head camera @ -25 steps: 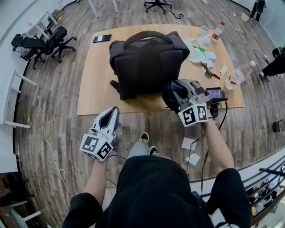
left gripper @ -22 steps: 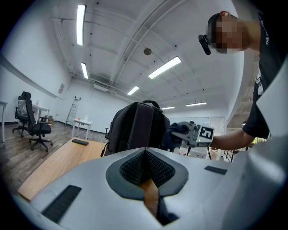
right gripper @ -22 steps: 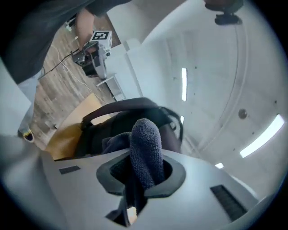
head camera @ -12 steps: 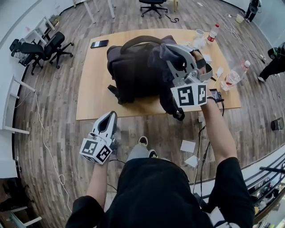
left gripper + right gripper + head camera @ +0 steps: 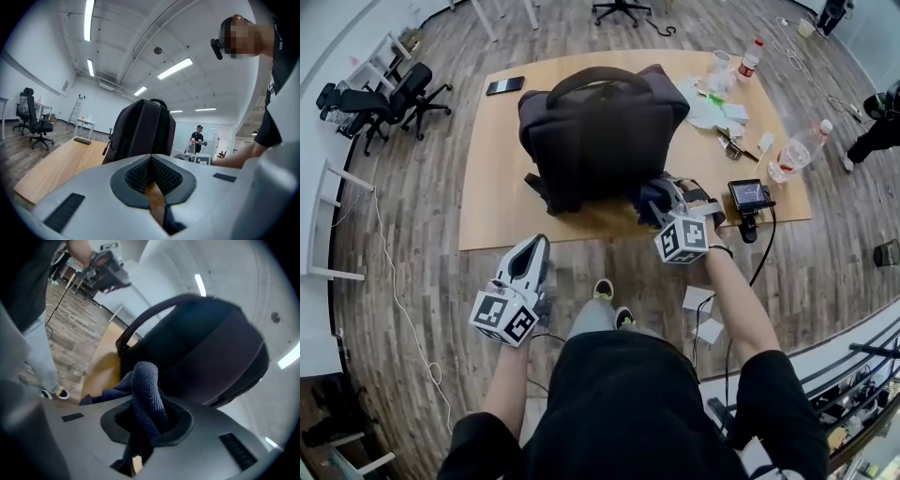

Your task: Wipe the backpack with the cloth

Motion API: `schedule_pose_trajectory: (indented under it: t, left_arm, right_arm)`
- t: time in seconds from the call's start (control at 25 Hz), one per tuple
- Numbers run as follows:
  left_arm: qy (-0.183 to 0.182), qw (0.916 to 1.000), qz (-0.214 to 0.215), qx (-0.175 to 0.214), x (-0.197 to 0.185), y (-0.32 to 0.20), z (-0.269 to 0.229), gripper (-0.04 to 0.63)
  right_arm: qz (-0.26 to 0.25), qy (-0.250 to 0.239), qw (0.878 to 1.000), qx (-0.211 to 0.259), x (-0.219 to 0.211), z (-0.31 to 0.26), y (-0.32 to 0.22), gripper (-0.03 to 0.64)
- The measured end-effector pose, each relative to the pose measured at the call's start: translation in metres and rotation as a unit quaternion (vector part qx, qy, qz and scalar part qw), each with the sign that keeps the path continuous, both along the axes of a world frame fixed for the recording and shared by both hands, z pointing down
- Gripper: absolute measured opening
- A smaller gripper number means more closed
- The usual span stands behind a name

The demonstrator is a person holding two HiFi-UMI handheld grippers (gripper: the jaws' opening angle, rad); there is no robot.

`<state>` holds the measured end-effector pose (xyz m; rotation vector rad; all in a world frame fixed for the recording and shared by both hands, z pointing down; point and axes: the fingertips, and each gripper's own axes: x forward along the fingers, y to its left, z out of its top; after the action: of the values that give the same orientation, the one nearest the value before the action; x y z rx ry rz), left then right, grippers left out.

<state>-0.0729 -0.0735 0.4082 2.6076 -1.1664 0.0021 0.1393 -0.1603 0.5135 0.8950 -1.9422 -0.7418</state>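
A dark backpack [image 5: 598, 131] stands upright on the wooden table [image 5: 492, 202]; the left gripper view shows the same backpack [image 5: 140, 133] ahead, and the backpack [image 5: 211, 352] fills the right gripper view. My right gripper [image 5: 668, 199] is down at the backpack's lower front right, near the table's front edge. It is shut on a dark blue cloth [image 5: 146, 397], and the cloth [image 5: 645, 199] bunches against the bag's base. My left gripper [image 5: 525, 258] hangs off the table's front edge over the floor, jaws shut with nothing in them.
A phone [image 5: 504, 85] lies at the table's back left. Papers [image 5: 712, 108], two bottles [image 5: 795, 150] and a small screen device [image 5: 748, 197] crowd the right side. Office chairs [image 5: 380, 94] stand at left. Another person [image 5: 198, 138] stands far behind the table.
My right gripper, raised high over the backpack's front half a second ago, has come down with the cloth to the bag's lower right. The left gripper has stayed put.
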Motion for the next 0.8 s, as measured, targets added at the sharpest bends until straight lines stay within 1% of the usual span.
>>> schedule_pose_trajectory:
  t: [0.04, 0.08, 0.12, 0.2, 0.24, 0.28, 0.32, 0.36, 0.4, 0.44, 0.48, 0.52, 0.6, 0.64, 0.68, 0.72, 0.8]
  left_arm:
    - [-0.001, 1.0, 0.002, -0.001, 0.001, 0.001, 0.001, 0.015]
    - [-0.003, 1.0, 0.004, -0.002, 0.002, 0.002, 0.001, 0.015]
    - [-0.005, 1.0, 0.005, -0.003, 0.002, 0.003, 0.002, 0.015]
    - [-0.007, 1.0, 0.005, -0.004, 0.001, 0.004, 0.001, 0.015]
    - [-0.008, 1.0, 0.004, -0.004, -0.001, 0.004, 0.001, 0.015]
    - [-0.008, 1.0, 0.002, -0.004, -0.003, 0.003, 0.0, 0.015]
    - [-0.008, 1.0, -0.001, -0.003, -0.006, 0.003, 0.001, 0.015]
    - [-0.007, 1.0, -0.003, -0.003, -0.008, 0.004, 0.002, 0.015]
    - [-0.007, 1.0, -0.005, -0.002, -0.011, 0.004, 0.002, 0.015]
    - [-0.007, 1.0, -0.006, -0.002, -0.012, 0.004, 0.002, 0.015]
    - [-0.006, 1.0, -0.006, -0.001, -0.013, 0.004, 0.001, 0.015]
    - [-0.006, 1.0, -0.005, -0.001, -0.013, 0.004, 0.0, 0.015]
    - [-0.004, 1.0, -0.001, 0.0, -0.012, 0.004, 0.0, 0.015]
    - [-0.003, 1.0, 0.001, 0.001, -0.011, 0.004, 0.0, 0.015]
    - [-0.002, 1.0, 0.002, 0.002, -0.009, 0.005, -0.001, 0.015]
    - [-0.001, 1.0, 0.003, 0.003, -0.008, 0.005, -0.001, 0.015]
    - [0.002, 1.0, 0.004, 0.006, -0.007, 0.005, -0.003, 0.015]
  right_arm:
    - [0.014, 0.011, 0.999, -0.038, 0.007, 0.032, 0.004, 0.054]
    - [0.028, 0.012, 0.997, -0.066, 0.014, 0.059, 0.01, 0.054]
    - [0.043, 0.001, 0.996, -0.08, 0.02, 0.077, 0.016, 0.054]
    - [0.073, -0.035, 0.993, -0.084, 0.027, 0.088, 0.02, 0.054]
    - [0.079, -0.04, 0.992, -0.085, 0.028, 0.087, 0.019, 0.054]
    - [0.074, -0.029, 0.993, -0.082, 0.026, 0.083, 0.017, 0.054]
    - [0.059, -0.013, 0.996, -0.069, 0.022, 0.073, 0.015, 0.054]
    - [0.04, -0.002, 0.998, -0.041, 0.015, 0.055, 0.013, 0.054]
    - [0.019, -0.001, 1.0, -0.002, 0.006, 0.028, 0.011, 0.054]
    - [-0.002, -0.008, 0.999, 0.045, -0.003, -0.007, 0.01, 0.054]
    - [-0.021, -0.015, 0.995, 0.097, -0.012, -0.049, 0.009, 0.054]
    - [-0.038, -0.02, 0.987, 0.152, -0.02, -0.095, 0.009, 0.054]
    - [-0.057, -0.02, 0.965, 0.254, -0.028, -0.184, 0.006, 0.054]
    - [-0.059, -0.015, 0.954, 0.294, -0.028, -0.222, 0.001, 0.054]
    - [-0.055, -0.005, 0.945, 0.321, -0.027, -0.252, -0.007, 0.054]
    - [-0.047, 0.01, 0.942, 0.333, -0.024, -0.272, -0.019, 0.054]
    - [-0.036, 0.035, 0.944, 0.325, -0.018, -0.285, -0.042, 0.054]
